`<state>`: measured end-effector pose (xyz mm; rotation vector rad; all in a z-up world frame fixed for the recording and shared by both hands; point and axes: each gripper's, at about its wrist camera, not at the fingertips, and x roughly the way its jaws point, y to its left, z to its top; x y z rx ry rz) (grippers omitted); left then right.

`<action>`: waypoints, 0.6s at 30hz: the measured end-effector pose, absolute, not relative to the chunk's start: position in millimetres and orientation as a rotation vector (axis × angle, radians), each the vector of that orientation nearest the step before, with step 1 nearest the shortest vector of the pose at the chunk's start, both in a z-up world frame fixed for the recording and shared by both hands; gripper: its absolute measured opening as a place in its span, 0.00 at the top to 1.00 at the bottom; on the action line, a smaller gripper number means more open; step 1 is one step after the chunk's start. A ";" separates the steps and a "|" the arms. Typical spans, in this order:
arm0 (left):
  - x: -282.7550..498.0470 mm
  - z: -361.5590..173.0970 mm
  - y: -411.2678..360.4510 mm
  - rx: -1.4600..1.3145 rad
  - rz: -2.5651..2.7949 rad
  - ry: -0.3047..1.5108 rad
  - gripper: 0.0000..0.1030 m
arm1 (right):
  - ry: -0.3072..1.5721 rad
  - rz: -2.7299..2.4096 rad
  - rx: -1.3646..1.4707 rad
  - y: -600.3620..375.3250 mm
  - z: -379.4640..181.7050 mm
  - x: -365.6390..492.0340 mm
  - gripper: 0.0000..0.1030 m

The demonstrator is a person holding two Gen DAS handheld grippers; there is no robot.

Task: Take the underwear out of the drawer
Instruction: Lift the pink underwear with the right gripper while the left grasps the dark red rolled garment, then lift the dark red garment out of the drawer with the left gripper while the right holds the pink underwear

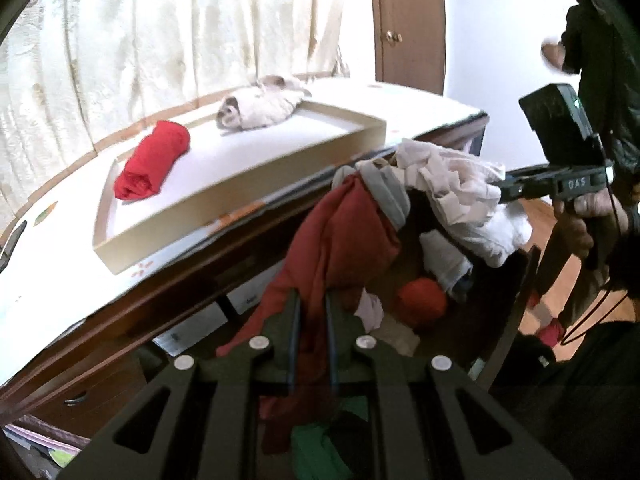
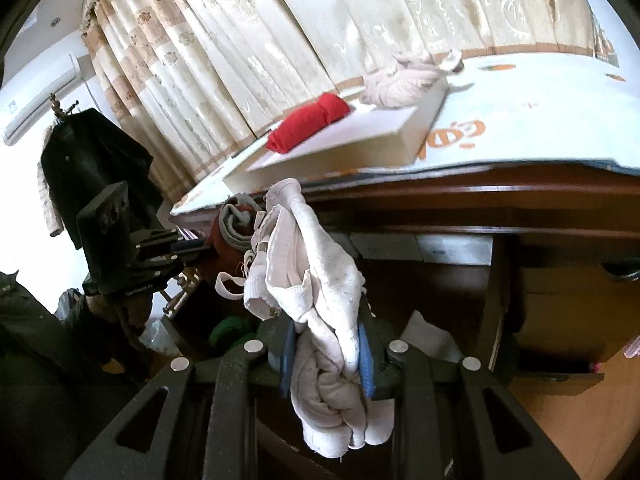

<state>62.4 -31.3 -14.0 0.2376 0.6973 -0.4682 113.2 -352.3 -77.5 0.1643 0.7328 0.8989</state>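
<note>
My left gripper is shut on dark red underwear with a grey waistband, held up over the open wooden drawer. My right gripper is shut on white dotted underwear, lifted beside it; the white piece also shows in the left wrist view. The drawer holds more clothes: a red roll, white pieces and a green one. On the desk top a shallow cardboard tray carries a rolled red piece and a rolled beige piece.
The dark wood desk has a white printed cover. Cream curtains hang behind it. A brown door stands at the right. Another drawer with a handle is at lower left.
</note>
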 end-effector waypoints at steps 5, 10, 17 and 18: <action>56.6 0.9 -25.3 0.218 -0.450 0.648 0.91 | 0.694 0.910 0.173 -350.4 -63.2 110.5 0.73; 54.7 12.5 -20.6 0.188 -0.434 0.608 0.91 | 0.659 0.918 0.184 -348.1 -54.0 110.1 0.73; 56.2 22.7 -20.2 0.163 -0.423 0.569 0.92 | 0.625 0.923 0.191 -343.7 -44.8 109.5 0.73; 57.0 24.1 -20.2 0.161 -0.420 0.566 0.92 | 0.618 0.923 0.190 -343.0 -43.0 110.5 0.73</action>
